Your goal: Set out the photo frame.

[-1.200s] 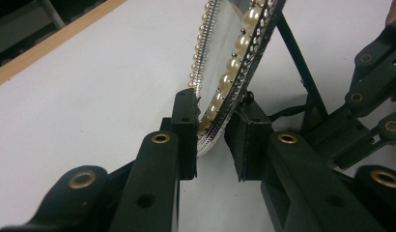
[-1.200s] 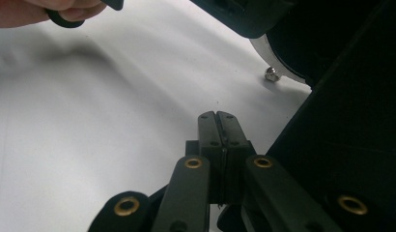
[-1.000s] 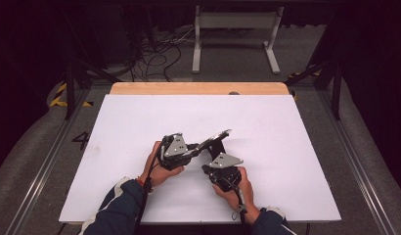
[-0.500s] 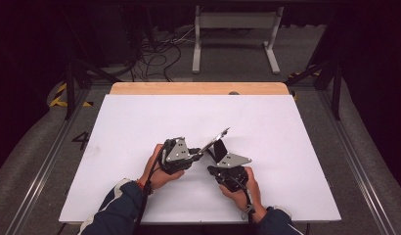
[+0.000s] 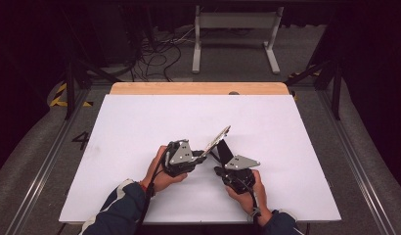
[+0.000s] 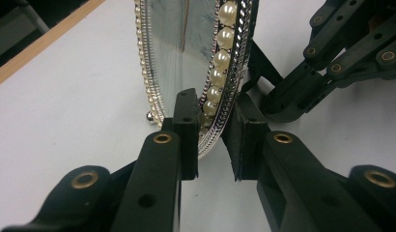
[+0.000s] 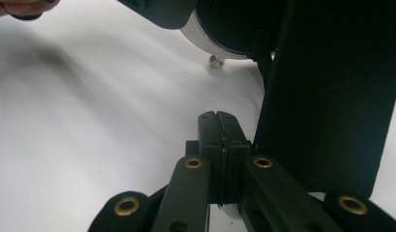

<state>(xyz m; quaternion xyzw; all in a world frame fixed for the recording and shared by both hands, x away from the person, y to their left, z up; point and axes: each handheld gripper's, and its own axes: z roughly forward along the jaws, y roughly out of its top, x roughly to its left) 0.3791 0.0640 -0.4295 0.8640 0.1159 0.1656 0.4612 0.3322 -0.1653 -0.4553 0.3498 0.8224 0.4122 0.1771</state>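
Your left gripper (image 6: 213,140) clamps rim of oval pearl-and-silver-framed mirror (image 6: 186,63), tilted up off white table (image 5: 140,127) centre. Right gripper (image 7: 219,130) jaws together beside black back stand (image 7: 331,96). Keep left grip firm; nudge stand outward gently.

The right gripper (image 5: 223,157) now sits farther from the left gripper (image 5: 204,155) than a second ago, its hand (image 5: 247,188) shifted away from it and a little toward the table's (image 5: 140,117) near edge. The frame (image 5: 218,139), a second ago reaching across above the right gripper, now stands tilted between the two grippers, its top end rising nearer the left gripper. The black stand (image 5: 225,149) at its back now shows as a wider dark flap facing the right gripper
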